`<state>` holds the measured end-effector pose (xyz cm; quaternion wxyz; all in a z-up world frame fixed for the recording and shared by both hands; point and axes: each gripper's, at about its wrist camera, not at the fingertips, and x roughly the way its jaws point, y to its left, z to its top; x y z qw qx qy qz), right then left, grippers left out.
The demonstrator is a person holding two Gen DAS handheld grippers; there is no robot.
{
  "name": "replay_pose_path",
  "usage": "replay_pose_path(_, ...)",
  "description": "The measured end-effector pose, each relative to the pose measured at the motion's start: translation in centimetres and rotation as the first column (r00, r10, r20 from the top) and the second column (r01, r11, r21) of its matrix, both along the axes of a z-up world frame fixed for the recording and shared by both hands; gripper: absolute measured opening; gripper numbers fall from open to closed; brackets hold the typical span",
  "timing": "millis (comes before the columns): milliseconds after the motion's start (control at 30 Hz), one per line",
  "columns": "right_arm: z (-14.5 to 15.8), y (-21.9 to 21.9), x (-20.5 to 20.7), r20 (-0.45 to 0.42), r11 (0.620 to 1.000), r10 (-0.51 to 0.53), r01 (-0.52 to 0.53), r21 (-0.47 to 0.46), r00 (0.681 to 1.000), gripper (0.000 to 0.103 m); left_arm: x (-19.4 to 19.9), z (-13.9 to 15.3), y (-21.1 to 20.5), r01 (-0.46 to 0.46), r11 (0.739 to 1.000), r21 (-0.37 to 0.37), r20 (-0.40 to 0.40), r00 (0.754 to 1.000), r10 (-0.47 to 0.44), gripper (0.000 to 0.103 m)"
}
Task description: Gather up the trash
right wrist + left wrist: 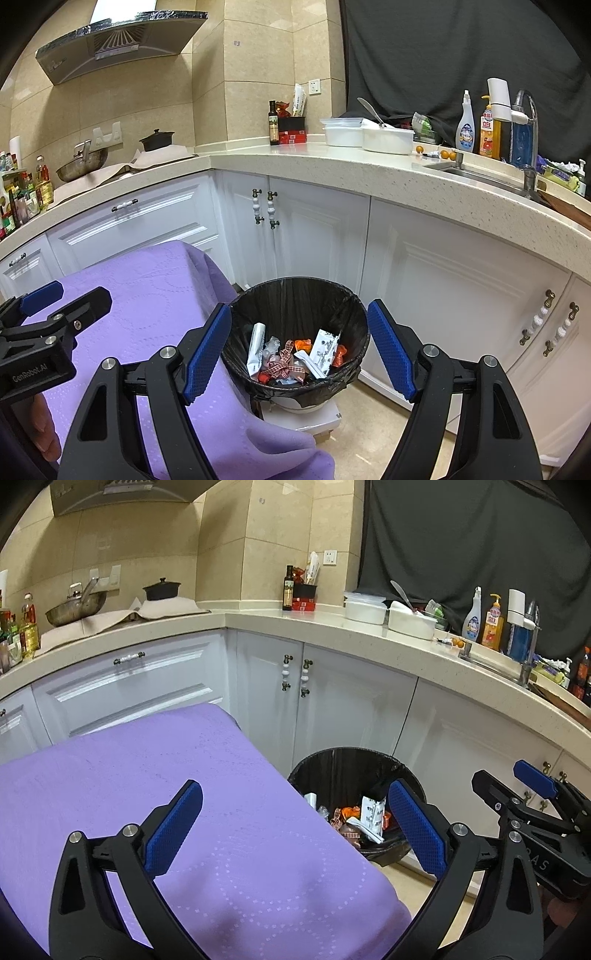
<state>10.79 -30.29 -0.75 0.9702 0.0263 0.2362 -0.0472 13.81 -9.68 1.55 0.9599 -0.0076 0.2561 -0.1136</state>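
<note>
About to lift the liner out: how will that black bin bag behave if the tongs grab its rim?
Probably floppy: the black bin bag looks thin and wrinkled, draped over the bin's edge. Likely light, since only wrappers lie inside. It may slip or tear where pinched.

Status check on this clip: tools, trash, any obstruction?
Left tool open, empty, over purple cloth. Right tool open, empty, above bin. Wrappers already in bin. No trash visible on cloth; nothing in the way.

Purple cloth [155, 775] with faint dotted swirls; black bin liner [295, 306]; blue textured pads [207, 347]; white cabinets [321, 236]; beige speckled counter [332, 162].
</note>
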Motion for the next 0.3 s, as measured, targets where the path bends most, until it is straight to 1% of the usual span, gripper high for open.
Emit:
replay_pose_path(67, 0.0, 0.01, -0.01, 0.001, 1.0, -0.001, 0.001, 0.0, 1.0, 0.074, -0.05, 0.07, -0.18, 0.013, 1.0, 0.011, 0.008, 1.0, -0.014, 0.098)
replay_pose_path(167, -0.01, 0.01, 0.01, 0.001, 1.0, -0.001, 0.001, 0.0, 1.0, 0.074, -0.17, 0.09, -0.18, 0.003, 1.0, 0.029, 0.018, 1.0, -0.004, 0.098)
replay_pose_path(300, -0.02, 0.06, -0.02, -0.001, 1.0, 0.002, -0.002, 0.0, 1.0, 0.075, -0.11, -0.08, -0.1, 0.011, 0.999, 0.046, 0.006, 1.0, -0.011, 0.098)
